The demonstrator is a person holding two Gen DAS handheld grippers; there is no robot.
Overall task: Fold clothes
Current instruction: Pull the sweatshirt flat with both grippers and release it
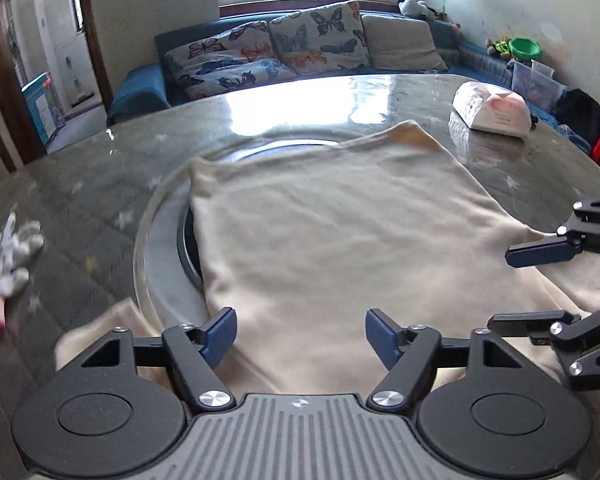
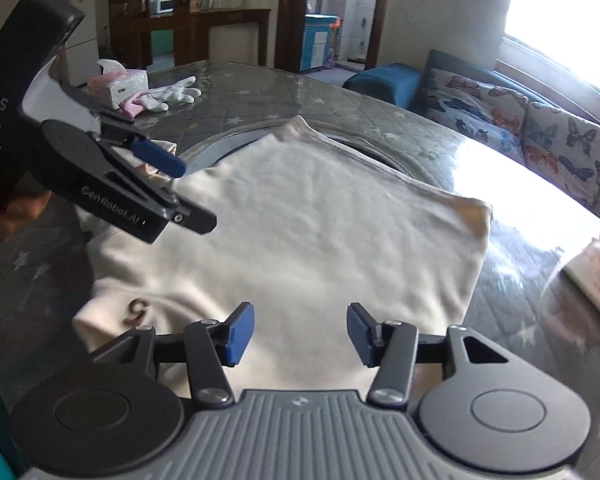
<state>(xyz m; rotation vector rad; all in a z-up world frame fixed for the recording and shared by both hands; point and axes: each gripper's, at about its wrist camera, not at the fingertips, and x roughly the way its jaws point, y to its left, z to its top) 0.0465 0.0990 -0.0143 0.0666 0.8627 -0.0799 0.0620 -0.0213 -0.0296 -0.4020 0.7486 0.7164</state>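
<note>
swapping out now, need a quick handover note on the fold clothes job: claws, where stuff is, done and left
Left claw: open, nothing held, over the near edge of the cream garment.
Right claw: open, nothing held, also over the garment.
Garment lies on the grey table, across its turntable ring, top layer folded over and flat.
White glove and tissue pack lie aside.
Left: further folds, judging by its size.

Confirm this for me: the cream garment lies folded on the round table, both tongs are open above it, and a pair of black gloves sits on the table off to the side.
One thing is off: the gloves are white, not black, as the right wrist view shows. The rest holds: the cream garment lies folded on the round table, with the left tongs and right tongs open above it.
</note>
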